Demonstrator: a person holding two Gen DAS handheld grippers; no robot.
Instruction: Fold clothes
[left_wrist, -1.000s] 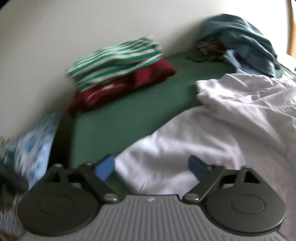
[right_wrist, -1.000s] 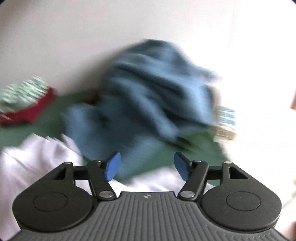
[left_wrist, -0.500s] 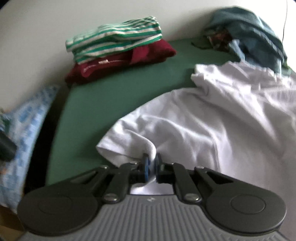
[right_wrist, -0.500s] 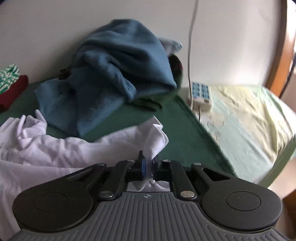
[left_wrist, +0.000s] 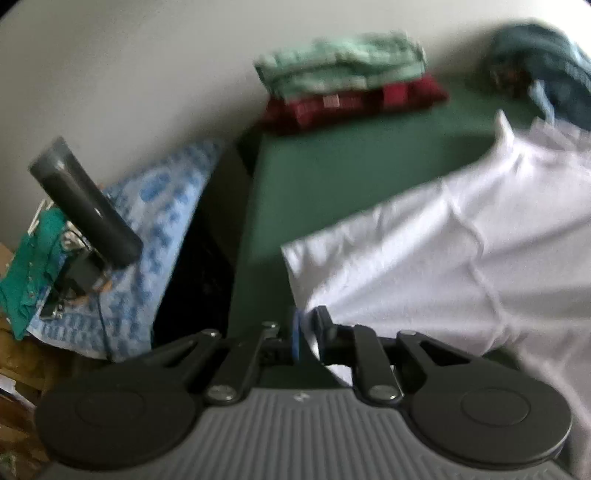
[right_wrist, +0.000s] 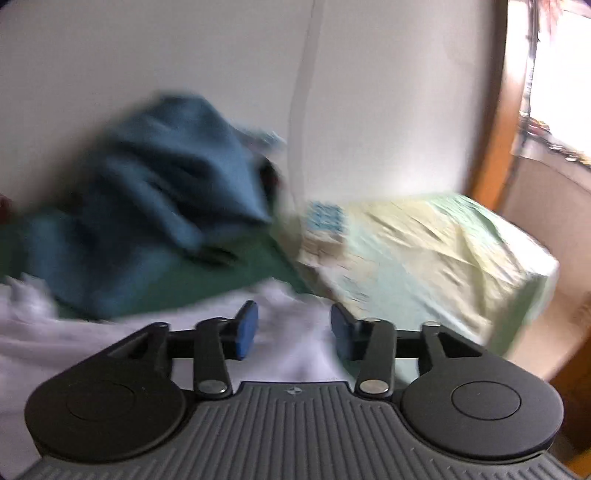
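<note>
Blue heap (right_wrist: 155, 192) lies beyond white garment (left_wrist: 461, 266), folded stack (left_wrist: 351, 96) behind.

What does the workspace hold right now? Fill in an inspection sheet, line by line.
Surface: green cover, partly bare.
Job's things: white shirt spread out, unfolded; striped top stacked on red garment, both folded.
Clutter: blue heap by the wall; blue patterned cloth; dark cylinder.
Grippers: left gripper shut on the white shirt's edge; right gripper open, fingers apart over the shirt.
Cables: pale cord, blurred, down the wall.
Surroundings: white wall; pale yellow-green sheet.
</note>
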